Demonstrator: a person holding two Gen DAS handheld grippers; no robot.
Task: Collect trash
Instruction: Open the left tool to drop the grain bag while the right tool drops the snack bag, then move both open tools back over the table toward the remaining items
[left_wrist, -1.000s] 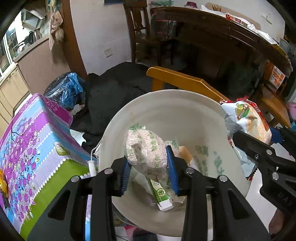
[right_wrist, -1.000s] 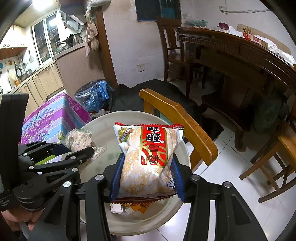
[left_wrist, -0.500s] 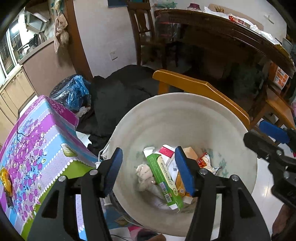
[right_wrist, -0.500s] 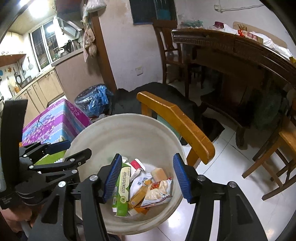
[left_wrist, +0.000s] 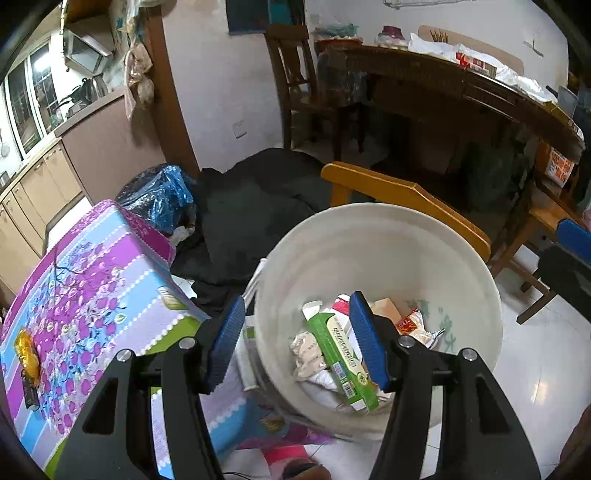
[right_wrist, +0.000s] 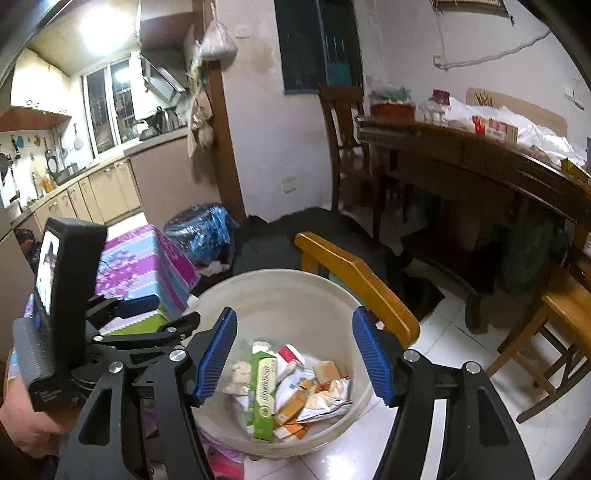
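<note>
**Trash lies in the bucket, both jaws empty**

Left wrist view: my left gripper (left_wrist: 297, 338) hangs above the near rim of the white bucket (left_wrist: 461, 258), with its jaws apart and nothing between them. Inside the bucket I see the green carton (left_wrist: 341, 360), a crumpled pale bag (left_wrist: 306, 354) just beside it, and a snack wrapper (left_wrist: 415, 328) near the far wall. To the left stands the table with a purple flowered cloth (left_wrist: 85, 280), and on it lies a small golden wrapper (left_wrist: 27, 356) near the edge. It looks like trash, but I cannot tell for sure.

Right wrist view: my right gripper (right_wrist: 293, 356) is over the same bucket (right_wrist: 280, 284), jaws wide apart and empty. Below them the green carton (right_wrist: 264, 391) lies on the other pieces, with a rice cracker bag (right_wrist: 327, 397) to its right. The left gripper (right_wrist: 122, 325) is at my left side, between the bucket and the table. A wooden chair (right_wrist: 354, 280) stands just behind the bucket.

As I judge it, the drop is done and the next step is to go for more trash. To do it well, I should lift both grippers straight up first, so that the fingers do not catch the rim and tip the bucket. Then I turn the left one to the table and keep its jaws open until the wrapper sits well between the pads.
</note>
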